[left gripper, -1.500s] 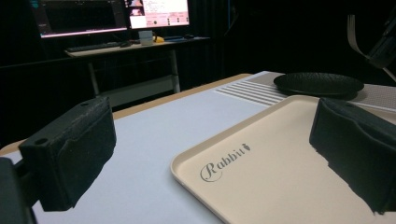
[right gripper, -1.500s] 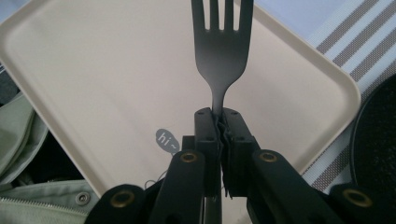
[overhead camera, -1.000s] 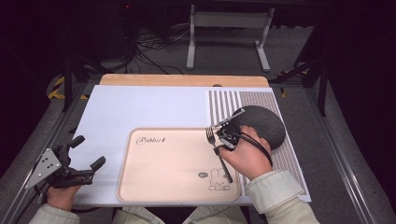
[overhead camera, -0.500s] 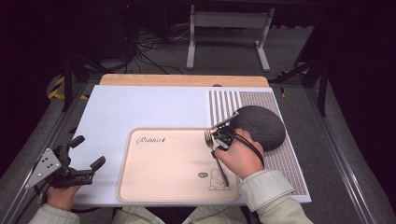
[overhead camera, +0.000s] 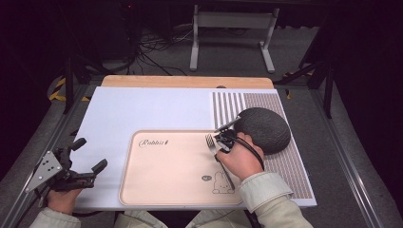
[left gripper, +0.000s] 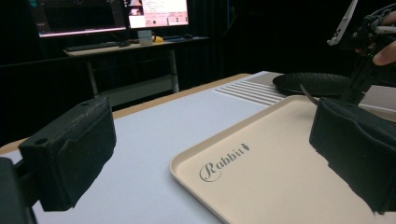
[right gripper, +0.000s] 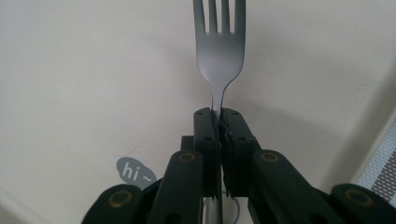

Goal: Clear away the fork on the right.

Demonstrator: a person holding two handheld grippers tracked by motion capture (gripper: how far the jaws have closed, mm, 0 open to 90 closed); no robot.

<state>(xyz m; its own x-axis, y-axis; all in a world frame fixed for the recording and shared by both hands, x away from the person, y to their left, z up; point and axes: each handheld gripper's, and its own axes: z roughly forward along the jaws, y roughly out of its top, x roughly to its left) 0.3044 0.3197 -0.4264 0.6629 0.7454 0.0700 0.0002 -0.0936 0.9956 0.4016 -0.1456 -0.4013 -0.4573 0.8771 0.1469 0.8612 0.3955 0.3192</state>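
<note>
Two grippers are seen in the high view, both at the near edge of the table. Nearest, at the front left corner, the left gripper (overhead camera: pixel 90 154) is held low over the pale blue mat (overhead camera: pixel 142 109), jaws spread wide apart with nothing between them (same in the left gripper view, where both black pads (left gripper: pixel 70 158) are seen far apart with bare mat and tray between). The right gripper (overhead camera: pixel 223 141) is held by the right hand (overhead camera: pixel 240 161) over the right part of the beige tray (overhead camera: pixel 166 166), and its jaws are clamped tight together on the neck of a metal fork (right gripper: pixel 219 46). In the right gripper view the tines are pointed away from the hand, over plain tray surface, with the handle run back between the pads; whether the fork touches the tray cannot be told. A small grey "hi~" print (right gripper: pixel 133 171) is seen on the tray near the jaws. In the high view the fork (overhead camera: pixel 211 141) is lined up along the tray's right side, tines towards the far edge, above the rabbit drawing (overhead camera: pixel 221 183). Just beyond the right gripper, a dark round plate (overhead camera: pixel 263 128) is set on the striped placemat (overhead camera: pixel 285 161), just beside the tray's far right corner. Farther back, a wooden table edge (overhead camera: pixel 187 81) is visible, then a metal stand (overhead camera: pixel 230 28) on the floor
</note>
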